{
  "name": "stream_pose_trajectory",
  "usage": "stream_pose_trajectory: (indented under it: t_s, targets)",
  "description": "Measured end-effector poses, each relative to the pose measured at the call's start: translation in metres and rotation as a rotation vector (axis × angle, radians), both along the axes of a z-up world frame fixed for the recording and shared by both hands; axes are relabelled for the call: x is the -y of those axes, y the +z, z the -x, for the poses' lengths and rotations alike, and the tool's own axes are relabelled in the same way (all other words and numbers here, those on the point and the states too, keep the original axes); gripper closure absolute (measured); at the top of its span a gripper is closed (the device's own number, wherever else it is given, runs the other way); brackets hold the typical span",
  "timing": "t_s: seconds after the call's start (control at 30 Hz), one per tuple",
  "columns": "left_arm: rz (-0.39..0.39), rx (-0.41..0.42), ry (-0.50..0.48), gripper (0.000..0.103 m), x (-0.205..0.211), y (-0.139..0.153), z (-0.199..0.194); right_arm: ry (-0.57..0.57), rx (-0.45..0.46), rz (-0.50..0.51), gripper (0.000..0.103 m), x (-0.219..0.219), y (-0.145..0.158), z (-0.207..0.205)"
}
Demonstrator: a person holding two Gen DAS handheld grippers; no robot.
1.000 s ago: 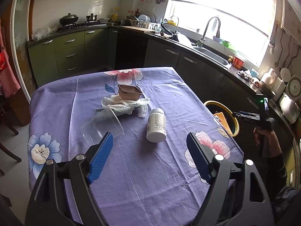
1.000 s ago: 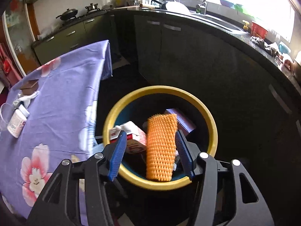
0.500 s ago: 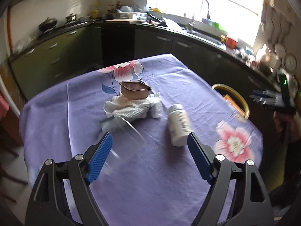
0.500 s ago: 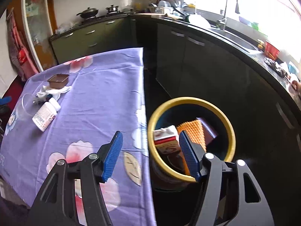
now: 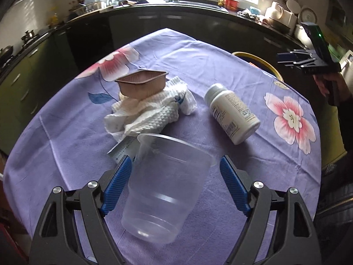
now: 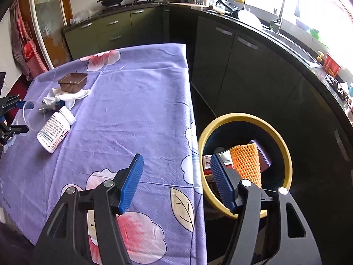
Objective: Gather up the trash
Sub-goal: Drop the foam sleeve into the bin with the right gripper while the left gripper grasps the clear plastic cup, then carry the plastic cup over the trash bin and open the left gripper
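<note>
A clear plastic cup (image 5: pixel 165 187) lies on its side on the purple flowered tablecloth (image 5: pixel 66 132). My left gripper (image 5: pixel 175 162) is open around it; the right pad stands clear of the cup and the left pad sits close beside it. Beyond the cup are crumpled white paper towel (image 5: pixel 145 112), a brown plastic tray (image 5: pixel 142 84) and a white pill bottle (image 5: pixel 231 112) on its side. My right gripper (image 6: pixel 176 158) hangs open and empty over the table's edge, beside the yellow-rimmed bin (image 6: pixel 242 117).
The bin holds an orange foam net (image 6: pixel 246 163) and a red and white carton (image 6: pixel 207 163). A silvery wrapper (image 5: pixel 123 150) pokes out from under the towel. Dark kitchen cabinets and a counter with a sink run behind the table and the bin.
My left gripper has come down and forward until the cup lies between its jaws. My right gripper has drawn back from over the bin toward the table, jaws slightly wider.
</note>
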State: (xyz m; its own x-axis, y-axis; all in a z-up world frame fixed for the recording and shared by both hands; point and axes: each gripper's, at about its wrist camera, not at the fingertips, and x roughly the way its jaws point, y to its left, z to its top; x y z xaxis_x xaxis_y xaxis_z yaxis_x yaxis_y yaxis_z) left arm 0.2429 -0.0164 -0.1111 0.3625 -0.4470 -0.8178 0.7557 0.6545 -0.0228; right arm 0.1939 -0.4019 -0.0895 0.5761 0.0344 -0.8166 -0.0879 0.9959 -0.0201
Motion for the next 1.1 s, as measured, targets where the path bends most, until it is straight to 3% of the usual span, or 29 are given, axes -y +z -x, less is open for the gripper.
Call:
stream_pose_trajectory:
  t_s: [0.23,0.47,0.83,1.1]
  targets:
    - [-0.019,-0.004,-0.029,0.028,0.005,-0.016,-0.004,0.016,-0.025,-0.003,0.040,-0.009,-0.009,-0.013]
    - [0.011,0.012,-0.003,0.030,0.000,-0.009,0.000,0.026,-0.017,-0.015,0.040,-0.010,-0.007,-0.011]
    - [0.080,0.074,-0.006,0.033,0.017,0.041,0.046,0.021,0.037,-0.058,0.040,0.006,0.005,0.017]
    - [0.118,0.104,-0.107,0.033,0.077,0.079,0.072,-0.007,0.096,-0.087,0.040,0.037,0.018,0.048]
